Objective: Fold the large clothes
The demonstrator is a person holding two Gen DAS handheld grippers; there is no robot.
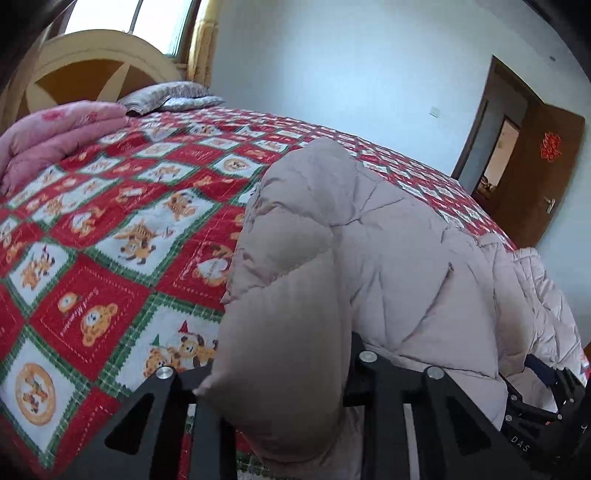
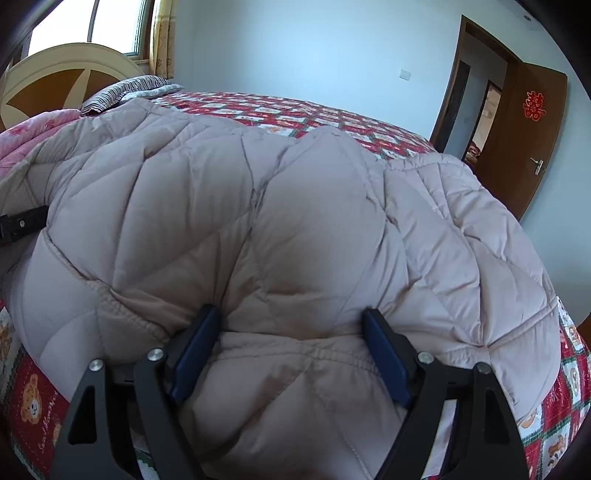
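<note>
A puffy beige quilted down coat (image 2: pixel 280 229) lies bunched on a bed with a red, white and green bear-print quilt (image 1: pixel 110 229). My left gripper (image 1: pixel 280 373) has a thick fold of the coat (image 1: pixel 332 258) between its fingers; the fabric hides the pads. My right gripper (image 2: pixel 291 332) stands wide apart around the coat's hem, its blue pads (image 2: pixel 384 354) pressing into the fabric on both sides. The right gripper also shows at the lower right of the left wrist view (image 1: pixel 543 384). The left gripper's black frame shows at the left edge of the right wrist view (image 2: pixel 22 221).
A folded pink blanket (image 1: pixel 51 136) and a grey pillow (image 1: pixel 166 96) lie by the yellow headboard (image 1: pixel 92 62). A brown door (image 2: pixel 524 122) stands open at the right. A window (image 2: pixel 92 26) is behind the headboard.
</note>
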